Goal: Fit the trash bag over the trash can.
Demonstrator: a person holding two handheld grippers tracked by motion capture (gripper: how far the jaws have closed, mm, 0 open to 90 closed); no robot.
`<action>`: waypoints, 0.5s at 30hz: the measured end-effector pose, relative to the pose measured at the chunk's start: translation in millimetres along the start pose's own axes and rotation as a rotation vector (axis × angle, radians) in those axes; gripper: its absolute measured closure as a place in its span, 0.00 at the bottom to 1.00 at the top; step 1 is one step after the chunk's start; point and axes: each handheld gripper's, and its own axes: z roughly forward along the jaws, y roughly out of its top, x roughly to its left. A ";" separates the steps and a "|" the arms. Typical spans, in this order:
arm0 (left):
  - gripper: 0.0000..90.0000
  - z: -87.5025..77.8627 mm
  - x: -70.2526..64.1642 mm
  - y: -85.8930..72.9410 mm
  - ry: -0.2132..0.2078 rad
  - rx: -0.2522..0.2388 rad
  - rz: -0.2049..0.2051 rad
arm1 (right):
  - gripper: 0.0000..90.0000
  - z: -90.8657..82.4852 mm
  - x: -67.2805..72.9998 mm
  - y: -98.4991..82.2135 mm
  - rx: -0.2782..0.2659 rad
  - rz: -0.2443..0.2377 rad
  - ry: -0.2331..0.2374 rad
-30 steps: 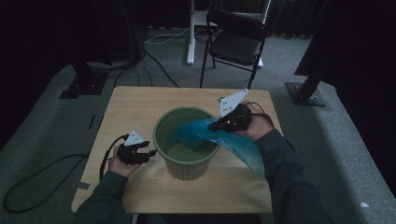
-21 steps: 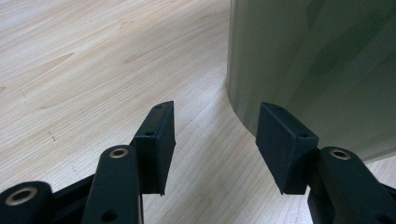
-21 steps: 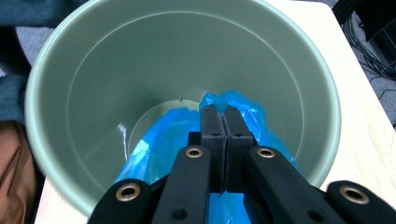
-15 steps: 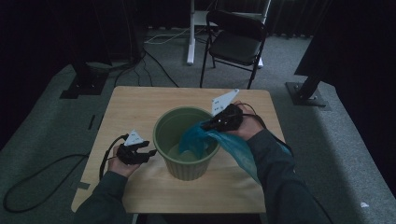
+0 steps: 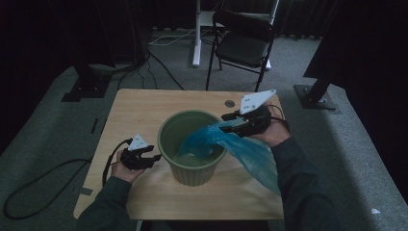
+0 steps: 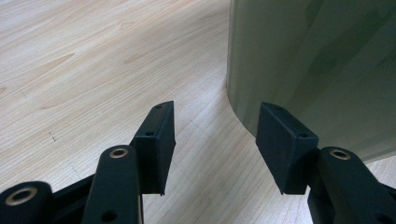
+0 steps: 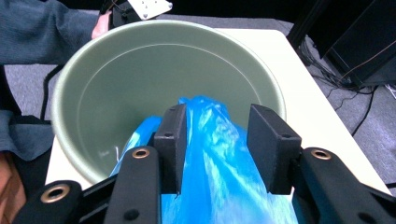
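**Blue bag hung over the rim of the green bin**

The blue bag (image 5: 226, 144) lay over the right side of the green bin (image 5: 192, 147). One end of it hung down inside the bin. The other end trailed out over the rim and down toward the near right corner of the table (image 5: 139, 108), by the person's right sleeve (image 5: 300, 187).

In the right gripper view, the bag ran up between the two black jaws and ended at the bin's rim. The right gripper (image 5: 230, 122) had just been opening. Its jaws stood apart with the bag between them. The left jaw was close against the plastic, but the right jaw had a gap beside it, so the bag was not pinched.

The bin stood near the middle of the table, a little toward the near edge. It was round and had plain green walls.

The left gripper (image 5: 153, 158) sat low on the table near the near left corner, just beside the bin's left wall. In the left gripper view, its jaws stood apart with nothing between them. The bin's wall (image 6: 317, 70) curved past close to the right jaw.

Behind the table's far edge stood a black chair (image 5: 243, 41) on the grey floor. Dark cables (image 5: 159, 57) ran across the floor beside it.
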 end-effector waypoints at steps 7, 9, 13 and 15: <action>0.52 0.4 0.2 0.0 0.000 0.000 -0.001 | 0.59 -16.3 4.0 -23.5 0.025 0.034 -0.028; 0.52 0.5 0.3 0.2 0.001 0.001 0.000 | 0.56 -20.8 6.7 -30.1 0.027 0.041 -0.031; 0.52 0.2 0.1 0.1 0.000 -0.002 -0.004 | 0.51 -28.0 13.2 -42.2 0.046 0.046 -0.035; 0.52 0.0 0.4 -0.1 0.001 -0.003 -0.004 | 0.50 -32.8 17.6 -51.4 0.059 0.051 -0.032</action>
